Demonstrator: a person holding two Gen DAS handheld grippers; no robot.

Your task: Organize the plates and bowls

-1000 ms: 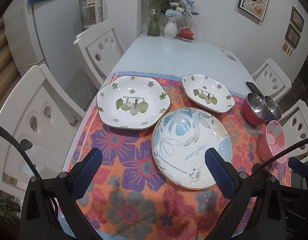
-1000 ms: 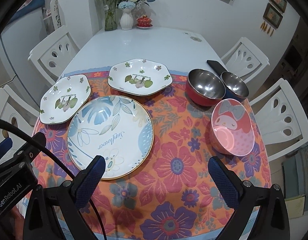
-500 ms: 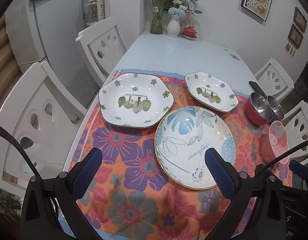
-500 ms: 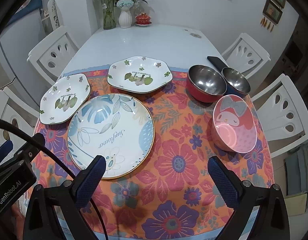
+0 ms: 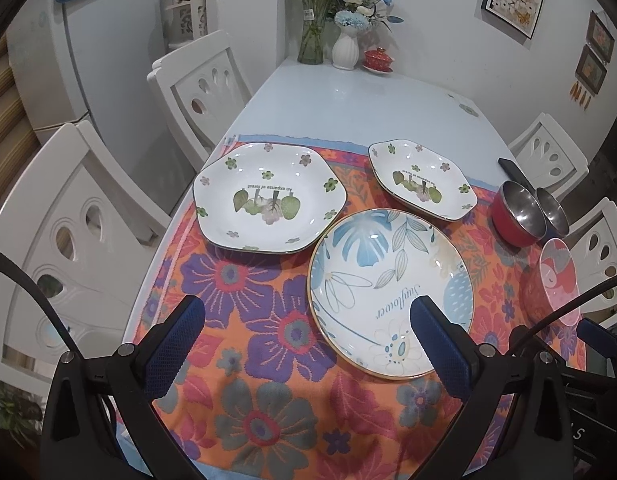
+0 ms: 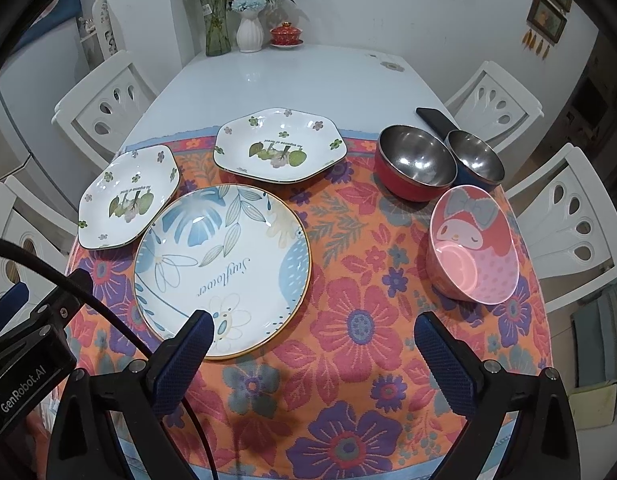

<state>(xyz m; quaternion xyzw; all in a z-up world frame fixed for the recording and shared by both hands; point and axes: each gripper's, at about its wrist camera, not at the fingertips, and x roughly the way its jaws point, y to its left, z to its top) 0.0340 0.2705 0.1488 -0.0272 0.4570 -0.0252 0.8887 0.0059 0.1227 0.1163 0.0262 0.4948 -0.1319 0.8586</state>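
Round plate point(image 6: 222, 270) lies flat; its "Sunflower" lettering reads upside-down.

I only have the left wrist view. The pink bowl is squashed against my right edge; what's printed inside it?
Observer: The pink bowl shows a cartoon face with a grey bow, clear in the right wrist view.
Operator: Is it touching the steel bowls?
Observer: Its far rim overlaps the red steel bowl and blue steel bowl in that view, so contact cannot be told.
Operator: Is the right tool holding anything?
Observer: No. The right tool is open, above the floral cloth, between the Sunflower plate and the pink bowl.
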